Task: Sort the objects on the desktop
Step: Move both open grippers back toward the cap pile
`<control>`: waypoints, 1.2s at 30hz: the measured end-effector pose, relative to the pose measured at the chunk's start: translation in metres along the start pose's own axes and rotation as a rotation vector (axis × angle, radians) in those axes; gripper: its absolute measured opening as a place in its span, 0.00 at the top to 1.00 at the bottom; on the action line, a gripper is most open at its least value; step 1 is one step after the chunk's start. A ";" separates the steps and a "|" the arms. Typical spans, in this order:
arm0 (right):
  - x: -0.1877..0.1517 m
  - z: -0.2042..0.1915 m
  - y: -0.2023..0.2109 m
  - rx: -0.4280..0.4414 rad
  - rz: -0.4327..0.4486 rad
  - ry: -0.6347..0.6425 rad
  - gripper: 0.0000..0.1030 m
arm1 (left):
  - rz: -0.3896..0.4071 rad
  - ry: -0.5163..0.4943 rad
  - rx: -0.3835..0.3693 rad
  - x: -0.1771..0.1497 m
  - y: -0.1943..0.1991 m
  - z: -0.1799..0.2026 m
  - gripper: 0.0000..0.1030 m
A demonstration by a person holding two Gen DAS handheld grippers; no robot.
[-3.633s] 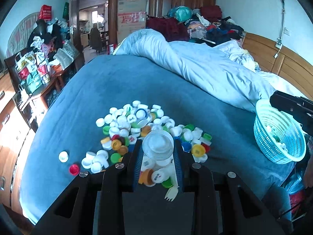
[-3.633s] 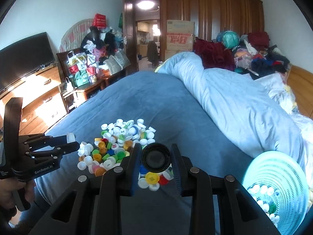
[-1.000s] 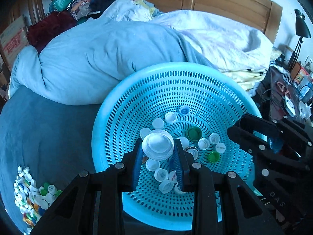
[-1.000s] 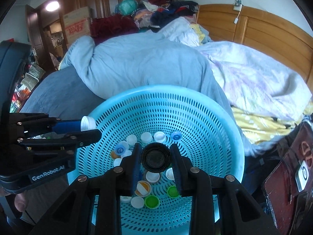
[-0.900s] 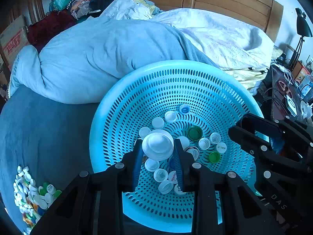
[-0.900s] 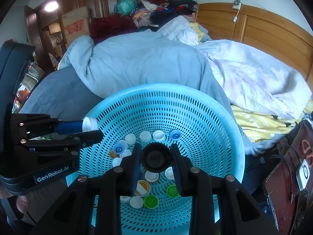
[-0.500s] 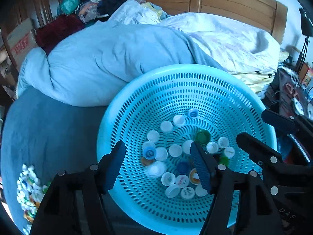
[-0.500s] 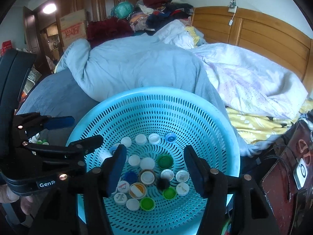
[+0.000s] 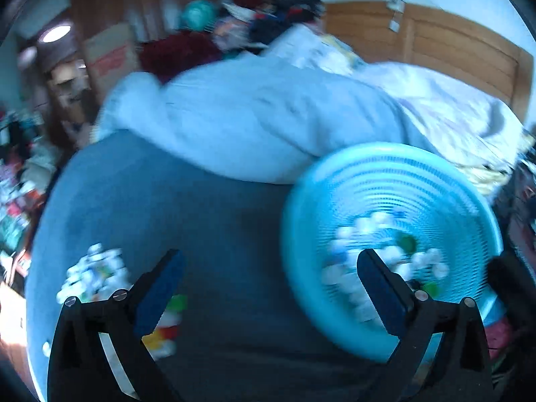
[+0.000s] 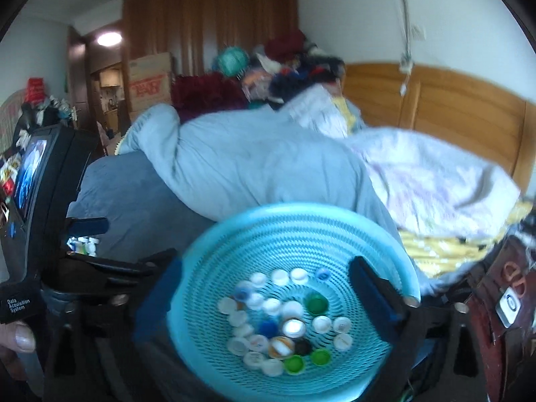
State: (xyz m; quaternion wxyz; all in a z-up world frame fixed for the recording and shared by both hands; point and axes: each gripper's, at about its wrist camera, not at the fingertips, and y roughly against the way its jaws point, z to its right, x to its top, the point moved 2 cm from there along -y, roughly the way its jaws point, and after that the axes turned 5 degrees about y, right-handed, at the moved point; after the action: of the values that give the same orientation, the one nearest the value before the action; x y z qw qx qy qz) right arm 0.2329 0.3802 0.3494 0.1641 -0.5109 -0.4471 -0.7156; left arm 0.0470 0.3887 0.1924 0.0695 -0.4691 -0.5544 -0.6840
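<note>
A light blue perforated basket (image 10: pixel 234 244) holds several bottle caps (image 10: pixel 288 315) in white, green, blue and black. It also shows blurred at the right of the left wrist view (image 9: pixel 395 157). A pile of mixed bottle caps (image 9: pixel 97 271) lies on the blue bed cover at the left. My left gripper (image 9: pixel 268 268) is open and empty, above the cover between pile and basket. My right gripper (image 10: pixel 264 274) is open and empty above the basket. The left gripper's body (image 10: pixel 83 264) shows at the left of the right wrist view.
A rumpled pale blue duvet (image 10: pixel 254 164) lies behind the basket. A wooden headboard (image 10: pixel 452 107) and heaped clothes (image 10: pixel 288 63) are at the back. A dark bag (image 10: pixel 502 294) sits right of the basket. Cluttered furniture lines the left wall (image 9: pixel 16 181).
Both grippers opened and dropped their caps into the basket. The left gripper has swung left toward the pile, with motion blur. The right gripper has lifted slightly.
</note>
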 end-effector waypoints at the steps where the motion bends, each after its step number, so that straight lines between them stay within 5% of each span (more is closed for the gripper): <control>1: -0.001 -0.011 0.006 -0.014 0.007 0.005 0.00 | 0.015 0.037 0.013 -0.008 0.007 -0.019 0.02; 3: -0.008 -0.045 0.020 -0.036 0.026 0.048 0.00 | 0.040 0.137 0.036 -0.033 0.021 -0.070 0.02; 6: -0.029 -0.089 0.025 0.055 0.035 0.087 0.00 | 0.057 0.266 0.177 -0.089 0.035 -0.149 0.02; 9: -0.054 -0.123 0.004 0.211 -0.080 0.080 0.00 | -0.091 0.409 0.246 -0.156 0.021 -0.220 0.02; 12: -0.077 -0.143 -0.020 0.267 -0.191 0.086 0.00 | -0.203 0.515 0.268 -0.196 0.006 -0.258 0.02; 15: -0.093 -0.164 -0.032 0.307 -0.246 0.159 0.00 | -0.191 0.531 0.295 -0.204 0.004 -0.267 0.02; 18: -0.083 -0.162 -0.029 0.217 -0.152 0.290 0.00 | -0.163 0.549 0.267 -0.198 0.006 -0.271 0.02; 21: -0.060 -0.127 -0.033 0.004 0.016 0.438 0.00 | -0.148 0.549 0.233 -0.196 0.009 -0.273 0.02; 23: -0.056 -0.098 -0.049 -0.125 0.022 0.487 0.00 | -0.146 0.545 0.219 -0.195 0.010 -0.272 0.02; 28: -0.075 -0.043 -0.101 -0.191 -0.097 0.494 0.00 | -0.143 0.542 0.189 -0.192 0.012 -0.268 0.02; 36: -0.087 -0.049 -0.130 -0.145 -0.108 0.533 0.01 | -0.108 0.517 0.195 -0.178 0.024 -0.268 0.02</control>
State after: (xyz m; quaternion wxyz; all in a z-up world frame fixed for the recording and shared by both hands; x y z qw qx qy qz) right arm 0.1515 0.3924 0.2079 0.2008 -0.2905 -0.3623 -0.8626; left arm 0.0082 0.0831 0.0951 0.2169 -0.2397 -0.6058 -0.7270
